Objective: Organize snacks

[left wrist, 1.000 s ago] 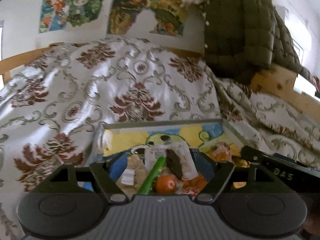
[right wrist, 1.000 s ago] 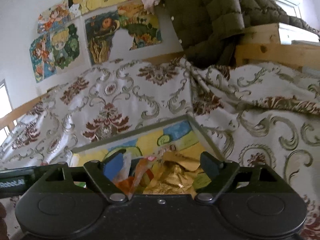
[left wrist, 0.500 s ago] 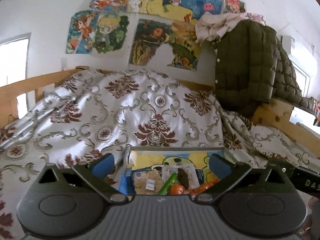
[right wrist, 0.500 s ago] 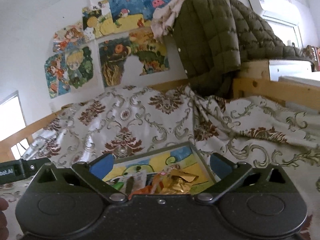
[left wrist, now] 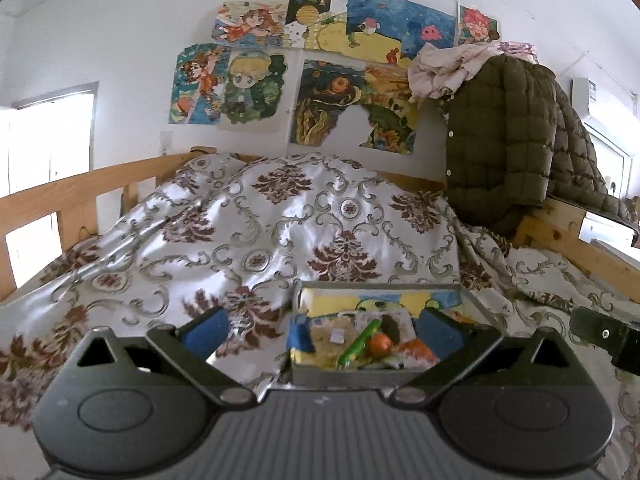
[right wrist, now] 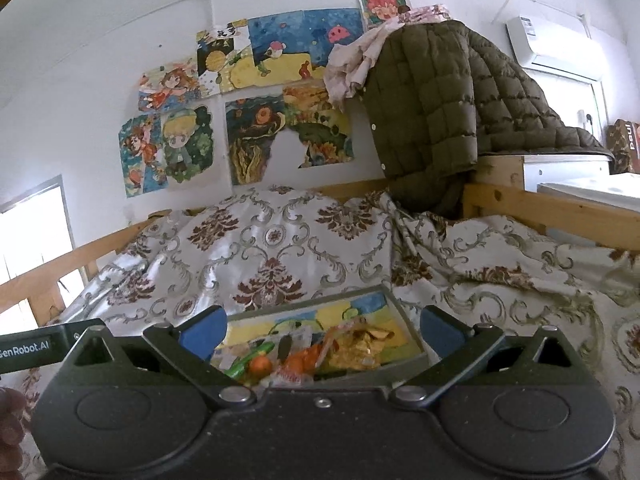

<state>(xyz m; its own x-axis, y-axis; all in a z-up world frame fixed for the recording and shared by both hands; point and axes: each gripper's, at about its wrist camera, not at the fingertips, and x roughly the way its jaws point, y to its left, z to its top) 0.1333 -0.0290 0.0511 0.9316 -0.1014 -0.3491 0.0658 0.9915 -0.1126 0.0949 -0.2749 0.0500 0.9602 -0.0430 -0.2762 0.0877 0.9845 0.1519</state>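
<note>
A shallow grey box (left wrist: 380,288) with a cartoon-printed inside lies on the patterned bedspread (left wrist: 280,232). It holds several snacks: a green packet (left wrist: 358,344), a round orange one (left wrist: 380,345) and a pale wrapped biscuit (left wrist: 332,336). My left gripper (left wrist: 320,332) hangs open in front of the box and a little above it, nothing between its blue pads (left wrist: 204,332). In the right wrist view the same box (right wrist: 312,306) shows a gold wrapper (right wrist: 360,348) and the orange snack (right wrist: 260,364). My right gripper (right wrist: 322,332) is open too, and holds nothing.
A wooden bed frame (left wrist: 80,188) borders the bedspread. An olive quilted jacket (right wrist: 432,112) hangs over the right rail. Posters (left wrist: 340,68) cover the white wall. The left gripper's body (right wrist: 40,350) and a hand (right wrist: 10,420) show at the right view's left edge.
Both grippers have drawn back and up from the box, which now looks smaller and farther. Their jaws have spread wider, and more of the wall and posters shows.
</note>
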